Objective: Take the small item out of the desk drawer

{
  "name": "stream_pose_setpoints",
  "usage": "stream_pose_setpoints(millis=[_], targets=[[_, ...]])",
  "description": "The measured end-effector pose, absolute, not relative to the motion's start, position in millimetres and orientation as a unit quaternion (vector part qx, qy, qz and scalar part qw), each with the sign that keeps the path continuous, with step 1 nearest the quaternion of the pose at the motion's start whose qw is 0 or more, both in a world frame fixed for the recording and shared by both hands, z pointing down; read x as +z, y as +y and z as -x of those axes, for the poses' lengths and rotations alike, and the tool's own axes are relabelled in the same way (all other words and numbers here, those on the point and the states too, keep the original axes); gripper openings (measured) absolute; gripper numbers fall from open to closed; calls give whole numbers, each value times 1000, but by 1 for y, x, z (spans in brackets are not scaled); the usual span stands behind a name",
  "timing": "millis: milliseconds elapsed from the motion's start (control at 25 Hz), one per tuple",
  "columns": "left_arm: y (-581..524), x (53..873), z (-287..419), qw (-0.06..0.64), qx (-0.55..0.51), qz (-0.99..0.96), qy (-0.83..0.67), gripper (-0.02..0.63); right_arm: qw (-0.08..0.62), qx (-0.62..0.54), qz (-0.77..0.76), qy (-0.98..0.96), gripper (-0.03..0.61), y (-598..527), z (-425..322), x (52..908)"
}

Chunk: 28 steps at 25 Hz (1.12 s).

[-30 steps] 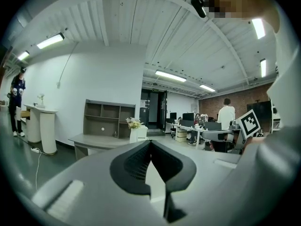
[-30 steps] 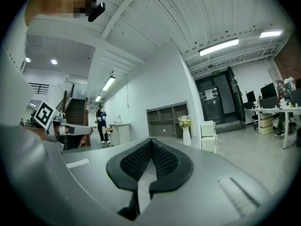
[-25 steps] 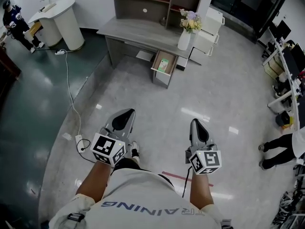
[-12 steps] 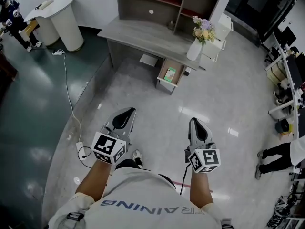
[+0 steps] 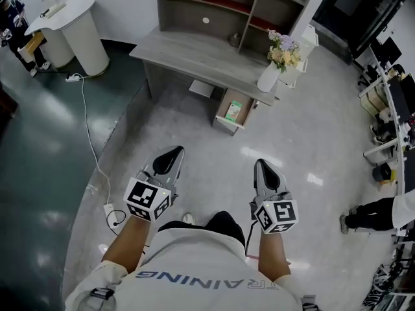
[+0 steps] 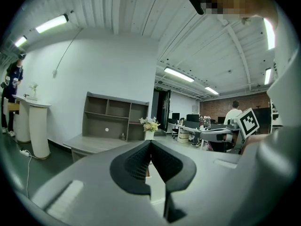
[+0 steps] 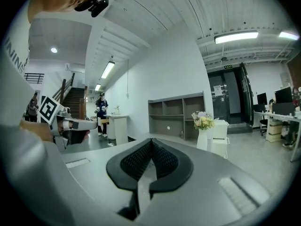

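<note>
Low in the frame of the head view, the left tool [image 5: 170, 154] and the right tool [image 5: 262, 165] each have their jaws pressed together, pinching nothing. Above centre, the open drawer [image 5: 222, 126] juts from under the grey surface [image 5: 188, 47]. The small green item [image 5: 234, 111] lies inside the drawer, well apart from both tools. A white vase [image 5: 268, 78] of flowers stands at the right end of the surface.

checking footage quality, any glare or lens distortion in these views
Head view: light patches glare on the glossy grey floor; lines bend near the edges. Left gripper view: heavy fisheye, black rounded corners. Right gripper view: same fisheye; white ceiling strip light blown out.
</note>
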State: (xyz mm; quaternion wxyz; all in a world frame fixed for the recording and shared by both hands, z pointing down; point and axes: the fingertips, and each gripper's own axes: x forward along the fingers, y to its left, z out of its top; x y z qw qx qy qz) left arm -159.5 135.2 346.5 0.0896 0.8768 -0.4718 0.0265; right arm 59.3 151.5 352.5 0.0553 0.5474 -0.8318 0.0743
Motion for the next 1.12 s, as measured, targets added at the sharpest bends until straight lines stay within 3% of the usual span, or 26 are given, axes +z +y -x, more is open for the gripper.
stream_pose_setpoints(millis=[560, 1120], targets=[[17, 348, 150, 92, 31, -856, -508, -2, 54, 77, -502, -860, 15, 11, -60, 355], [-133, 361, 35, 98, 67, -861, -495, -2, 60, 124, -522, -841, 15, -130, -182, 394]])
